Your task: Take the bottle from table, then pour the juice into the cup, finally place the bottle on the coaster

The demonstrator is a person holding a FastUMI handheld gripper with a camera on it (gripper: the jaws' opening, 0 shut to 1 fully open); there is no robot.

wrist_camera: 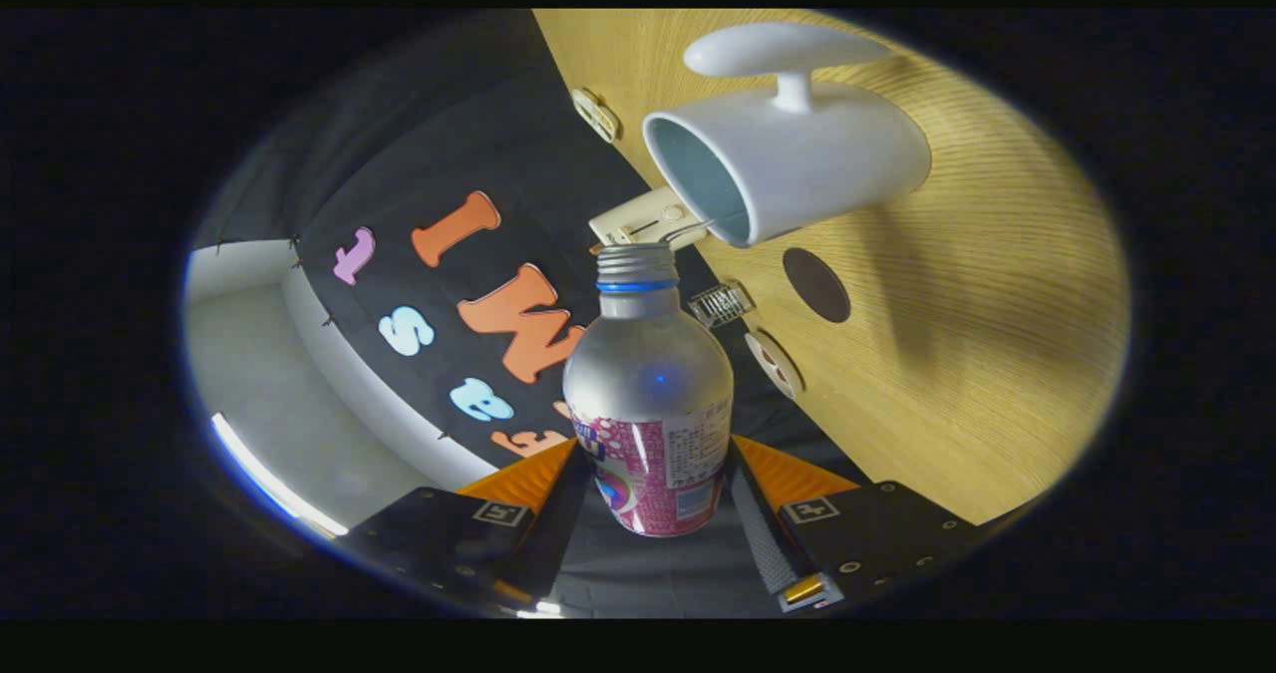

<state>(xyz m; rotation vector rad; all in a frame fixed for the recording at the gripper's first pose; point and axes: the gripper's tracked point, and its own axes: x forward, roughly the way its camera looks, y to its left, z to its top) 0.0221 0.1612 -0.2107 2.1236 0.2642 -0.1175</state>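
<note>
Gripper view has the whole scene rolled over, so I read the claw [653, 484] as tipped well to one side, mid-pour. Biggest thing I see is the wooden bench [997, 354], running across the right and far part of the picture. On it stands the white cup [788, 160], its open mouth turned toward the bottle and its handle on the far side. Just right of the bottle neck, on the bench beyond the cup, lies a small dark round disc, which I take for the coaster [816, 284].

My claw is partly closed, both fingers pressing the bottle [653, 394] at its labelled lower body, one on each side. So the bottle is off the bench, held between the fingers, its neck pointing at the cup's rim.

Risks, as I judge them: the bottle mouth sits just short of the cup's lip, near but not over the opening, so any juice leaving now could run down the outside of the cup or onto the bench. Pressing closer could knock the cup. The grip is low on a smooth body, so it might slip as I tilt.

The bottle is silvery metal, with a blue ring under its uncapped threaded mouth and a pink and white label below.
</note>
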